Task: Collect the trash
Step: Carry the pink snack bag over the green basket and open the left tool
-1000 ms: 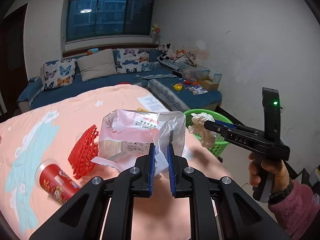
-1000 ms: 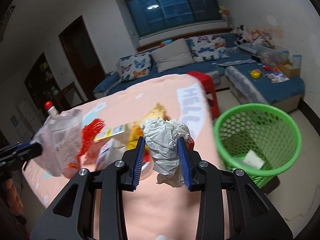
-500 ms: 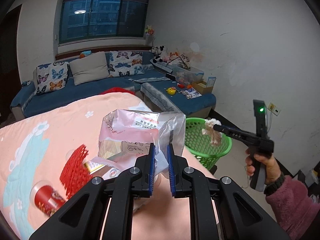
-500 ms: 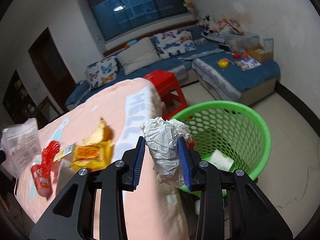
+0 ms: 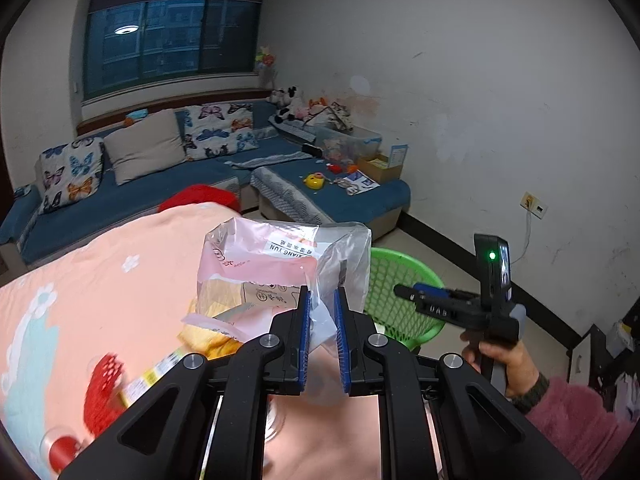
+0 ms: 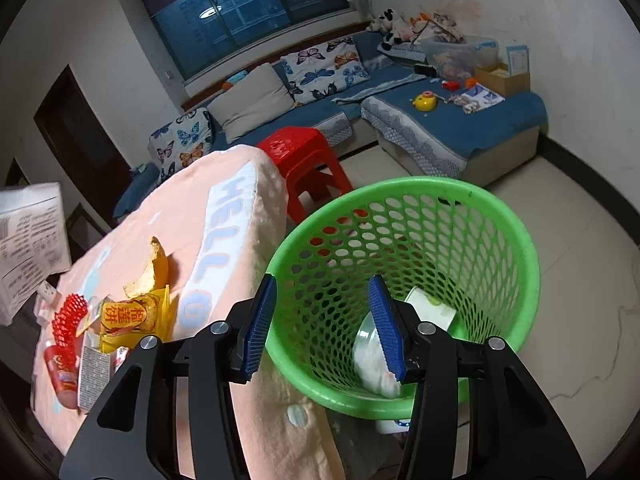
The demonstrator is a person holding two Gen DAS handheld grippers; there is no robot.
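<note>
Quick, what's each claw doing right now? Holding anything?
Left claw: closed on the plastic bag.
Right claw: open and empty, over the green basket.

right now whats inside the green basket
Inside the green basket lie crumpled white paper and a white cup-like piece. The right gripper, open above it, covers part of the bottom.

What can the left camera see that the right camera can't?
Only the left camera shows the person's hand holding the right claw from outside. Only the right camera looks down into the basket, where white crumpled paper lies, and shows the yellow snack wrapper. Both show the green basket, the pink bedspread, and the plastic bag pinched in the left claw.
</note>
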